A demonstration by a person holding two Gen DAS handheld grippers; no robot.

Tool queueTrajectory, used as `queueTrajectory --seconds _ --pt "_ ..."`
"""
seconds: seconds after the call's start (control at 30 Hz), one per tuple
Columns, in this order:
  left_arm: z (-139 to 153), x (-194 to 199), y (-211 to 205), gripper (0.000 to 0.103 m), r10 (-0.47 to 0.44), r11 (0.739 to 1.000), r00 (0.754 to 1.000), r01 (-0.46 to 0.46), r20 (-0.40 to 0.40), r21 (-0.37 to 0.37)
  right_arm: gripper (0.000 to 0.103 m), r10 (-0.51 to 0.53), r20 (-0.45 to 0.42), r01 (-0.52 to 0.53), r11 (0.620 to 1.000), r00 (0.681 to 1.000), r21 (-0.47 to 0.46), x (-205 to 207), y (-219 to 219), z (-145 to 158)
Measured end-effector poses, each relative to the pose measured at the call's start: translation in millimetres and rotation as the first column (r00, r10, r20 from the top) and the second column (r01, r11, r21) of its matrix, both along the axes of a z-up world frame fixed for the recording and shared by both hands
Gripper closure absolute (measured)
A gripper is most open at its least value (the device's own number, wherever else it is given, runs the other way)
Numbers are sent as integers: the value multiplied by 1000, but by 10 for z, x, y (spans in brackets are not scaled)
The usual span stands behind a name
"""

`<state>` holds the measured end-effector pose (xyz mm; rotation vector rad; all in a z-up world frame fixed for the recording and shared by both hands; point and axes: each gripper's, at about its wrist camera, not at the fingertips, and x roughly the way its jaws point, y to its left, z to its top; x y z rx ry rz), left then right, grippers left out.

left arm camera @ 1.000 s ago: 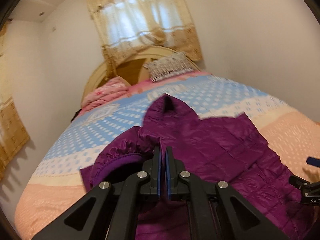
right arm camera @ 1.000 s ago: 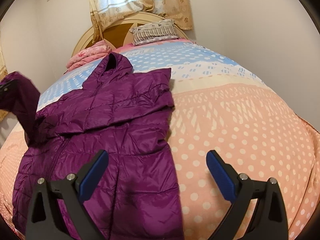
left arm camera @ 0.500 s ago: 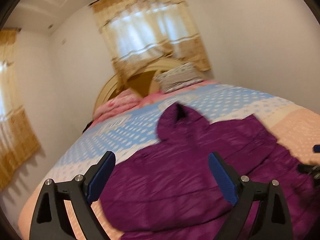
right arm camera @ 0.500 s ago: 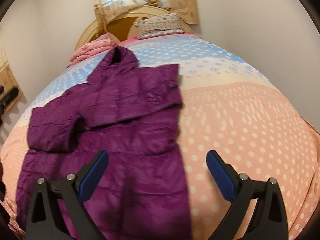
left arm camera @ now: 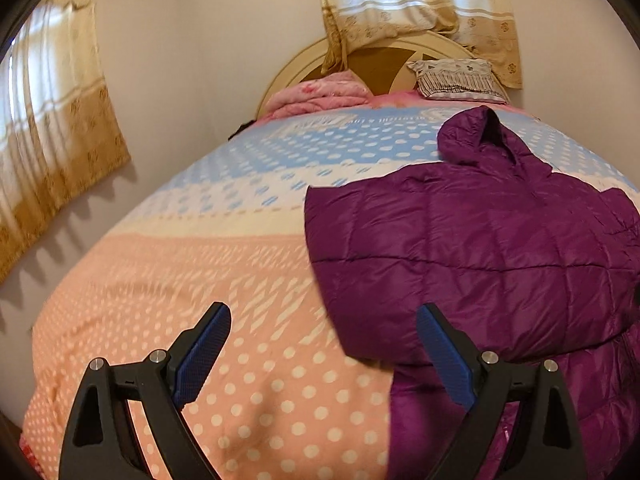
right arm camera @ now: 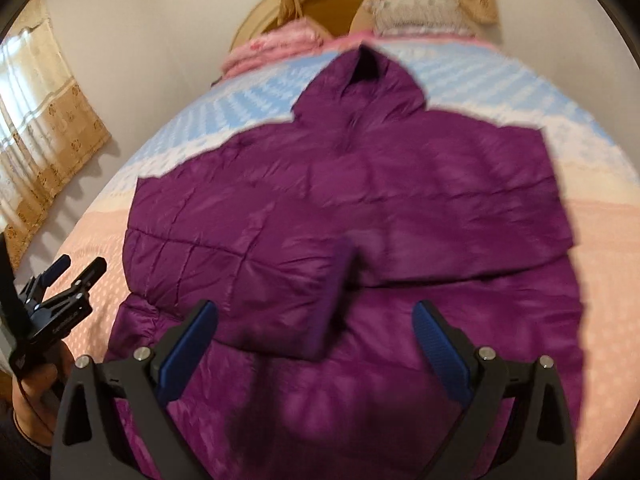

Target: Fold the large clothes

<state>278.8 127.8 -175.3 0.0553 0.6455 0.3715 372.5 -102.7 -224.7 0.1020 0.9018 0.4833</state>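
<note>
A purple quilted hooded jacket [right arm camera: 360,208] lies flat on the bed, hood toward the headboard. Both sleeves are folded across its chest; the left sleeve's cuff [right arm camera: 332,280] lies near the middle. In the left wrist view the jacket [left arm camera: 500,240] fills the right side. My left gripper [left arm camera: 324,356] is open and empty, above the bedspread at the jacket's left edge; it also shows in the right wrist view [right arm camera: 76,276]. My right gripper [right arm camera: 316,352] is open and empty, above the jacket's lower body.
The bed has a peach, white and blue dotted bedspread [left arm camera: 200,280]. A pink blanket [left arm camera: 320,96] and a striped pillow [left arm camera: 456,78] lie by the round headboard [left arm camera: 384,52]. Curtains [left arm camera: 52,140] hang on the left wall. A wall runs close along the bed's left side.
My left gripper let go of the left sleeve, which now lies folded across the chest, and moved left and back, open. My right gripper moved left over the jacket.
</note>
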Motion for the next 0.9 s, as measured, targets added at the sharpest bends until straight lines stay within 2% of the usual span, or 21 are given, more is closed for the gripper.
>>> queueTrajectory --seconds 0.03,0.07,0.1,0.17,0.33,0.47,0.6,0.8,0.83,0.87,0.9 --pt "-8 4 29 9 2 1000 1000 -2 -2 -5 58 23 -27 -23 1000 999 3 40 58 -58" --pt "-4 0 58 9 3 1000 1000 -3 -3 -5 74 29 -41 -29 1000 999 2 57 86 -85" --pt "-7 4 76 9 3 1000 1000 -3 -5 -3 83 17 -35 -17 1000 999 0 52 80 -87" --pt "-9 19 100 9 5 1000 1000 -5 -9 -3 90 6 -2 -6 1000 1000 -7 1 25 -18" --pt "-19 68 159 9 12 1000 1000 -13 -23 -11 93 -59 105 62 998 993 -25 -120 -287 245" --pt "-19 111 148 9 12 1000 999 -13 -32 -23 93 -125 134 130 991 983 -33 -105 -586 357" --pt "13 153 64 9 -6 1000 1000 6 -29 -10 93 -195 123 201 979 973 -37 -75 -863 327" --pt "37 231 -74 9 -36 999 999 36 -41 13 92 -271 80 277 958 959 -70 19 -1096 103" --pt "47 250 -98 9 -39 999 998 40 -43 16 86 -272 73 277 958 960 -71 30 -1104 62" --pt "61 269 -118 9 -44 999 998 45 -44 17 86 -271 67 276 958 960 -75 47 -1113 40" --pt "77 285 -131 9 -51 999 998 52 -44 16 79 -277 68 282 956 958 -83 45 -1123 35"
